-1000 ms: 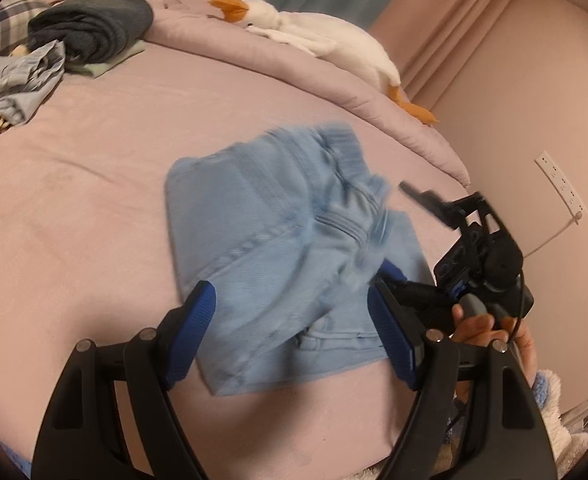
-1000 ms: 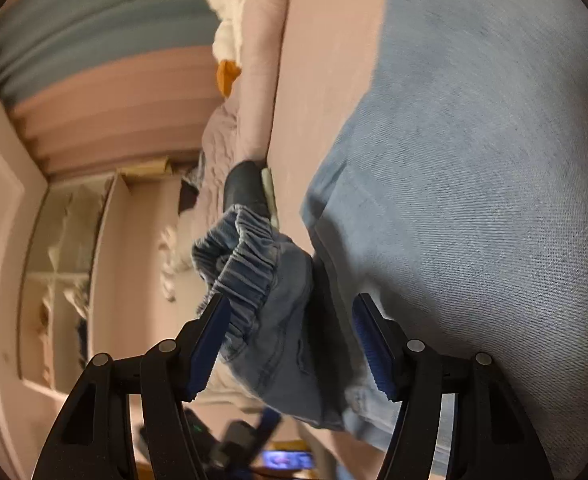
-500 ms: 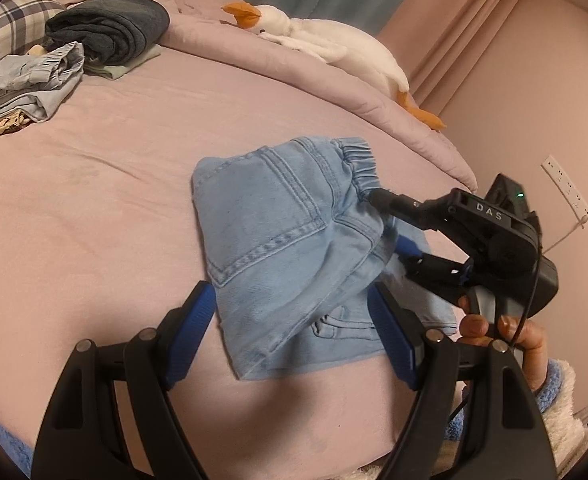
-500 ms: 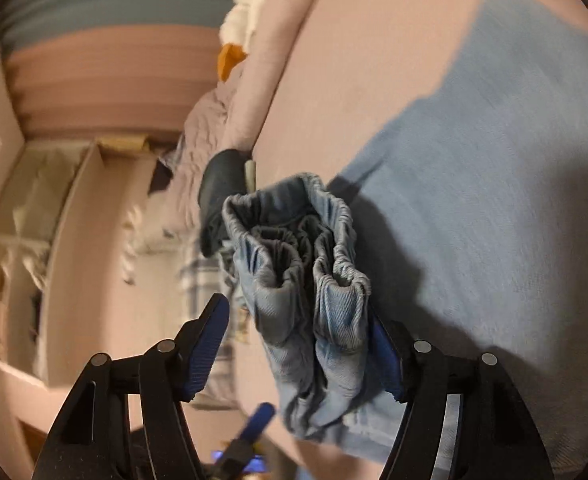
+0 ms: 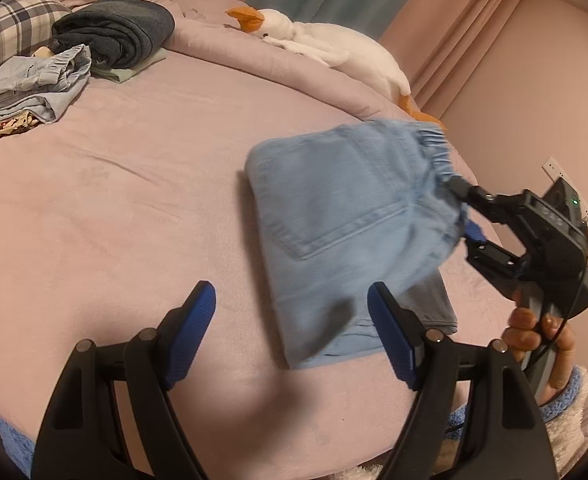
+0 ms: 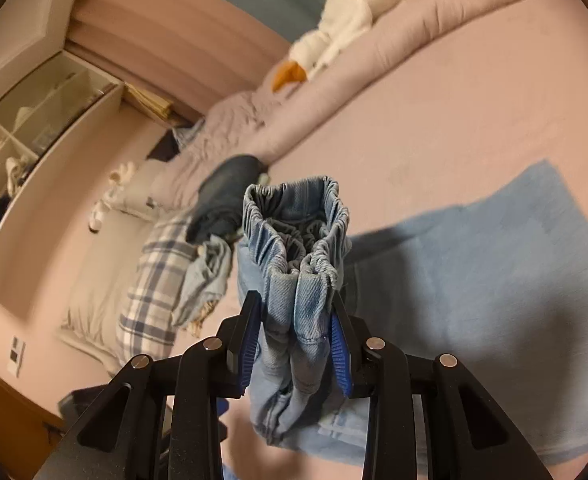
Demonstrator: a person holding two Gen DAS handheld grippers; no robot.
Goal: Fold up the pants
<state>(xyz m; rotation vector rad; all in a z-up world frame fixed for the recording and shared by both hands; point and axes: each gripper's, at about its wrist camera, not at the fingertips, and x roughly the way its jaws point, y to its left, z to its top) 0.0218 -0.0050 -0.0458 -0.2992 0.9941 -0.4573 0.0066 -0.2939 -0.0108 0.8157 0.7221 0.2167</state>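
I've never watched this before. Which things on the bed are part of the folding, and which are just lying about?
In use:
- jeans, waistband pinched in the right gripper
- left gripper, open and empty over the bed

Lying about:
- toy goose
- dark folded clothes
- pale crumpled clothes
- plaid pillow

Folded light-blue pants; elastic waistband lifted
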